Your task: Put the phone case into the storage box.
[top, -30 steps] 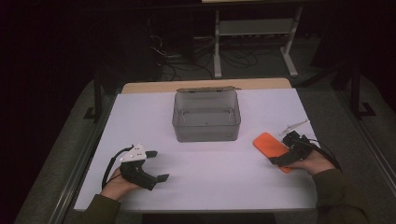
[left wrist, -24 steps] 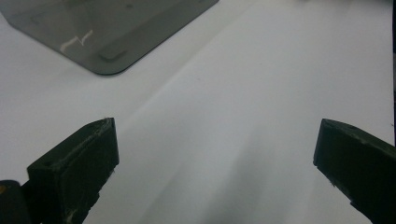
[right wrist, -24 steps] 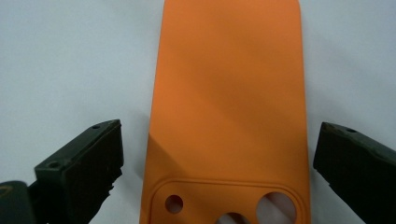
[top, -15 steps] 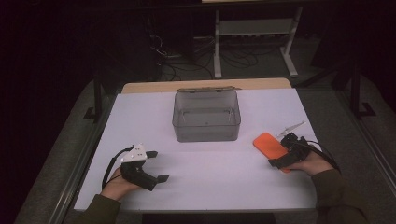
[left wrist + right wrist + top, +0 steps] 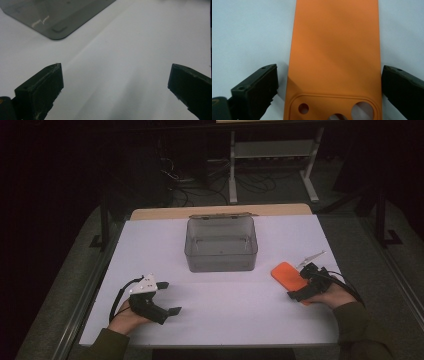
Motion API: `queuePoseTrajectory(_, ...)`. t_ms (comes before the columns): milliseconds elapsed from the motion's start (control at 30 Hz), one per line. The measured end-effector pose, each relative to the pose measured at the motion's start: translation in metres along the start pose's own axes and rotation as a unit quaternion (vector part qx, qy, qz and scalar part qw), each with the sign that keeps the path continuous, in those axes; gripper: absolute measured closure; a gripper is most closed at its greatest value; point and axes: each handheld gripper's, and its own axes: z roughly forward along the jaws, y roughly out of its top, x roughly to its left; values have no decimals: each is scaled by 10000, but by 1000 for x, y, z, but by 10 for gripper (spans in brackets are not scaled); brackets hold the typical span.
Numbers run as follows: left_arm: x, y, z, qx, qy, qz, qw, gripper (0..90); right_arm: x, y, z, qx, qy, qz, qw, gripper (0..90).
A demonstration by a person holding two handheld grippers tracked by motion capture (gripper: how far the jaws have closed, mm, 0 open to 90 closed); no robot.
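Orange phone case lies ungrasped near the table's right edge between the right gripper's parted jaws, box empty, left gripper idle and open.

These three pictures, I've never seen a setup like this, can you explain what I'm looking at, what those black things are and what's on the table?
A person sits at a white table and holds a hand tool in each hand. Each tool is a gripper with two black jaws that pinch things.

The wide picture comes from a camera above the person, looking forward and down. The left gripper is at the left, the right gripper at the right.

The other two pictures come from small cameras riding on the grippers, looking along their jaws.

On the table stand a clear grey plastic box with its lid open, and an orange phone case lying flat, with its camera holes toward the gripper.

The left gripper's jaws are open over bare table. The right gripper's jaws are open on either side of the case, not yet gripping it.
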Motion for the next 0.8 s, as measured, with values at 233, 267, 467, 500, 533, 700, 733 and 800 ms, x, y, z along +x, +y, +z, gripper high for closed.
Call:
queuePoseTrajectory(233, 0, 0, 0, -1, 9, -5, 10000, 0, 1, 0, 1, 18, -61, 12, 10000, 13)
queuePoseTrajectory(267, 0, 0, 0, 0, 10, -5, 10000, 0, 1, 0, 1, 27, -64, 14, 10000, 13)
queuePoseTrajectory(467, 0, 0, 0, -7, 15, -6, 10000, 0, 3, 1, 0, 99, -146, 116, 9998, 13)
queuePoseTrajectory(500, 0, 0, 0, -5, 15, -3, 10000, 0, 3, 1, 0, 95, -154, 121, 9998, 13)
queuePoseTrajectory(533, 0, 0, 0, -4, 16, -1, 10000, 0, 3, 1, 0, 98, -162, 132, 9997, 13)
queuePoseTrajectory(700, 0, 0, -1, -9, 27, -15, 10000, 0, 4, 0, 0, 78, -197, 154, 9997, 15)
queuePoseTrajectory(733, 0, 0, -1, -10, 28, -18, 10000, 0, 5, 0, 0, 79, -194, 155, 9997, 15)
queuePoseTrajectory(800, 0, 0, -1, -10, 29, -20, 10000, 0, 5, 0, 0, 73, -209, 167, 9996, 15)
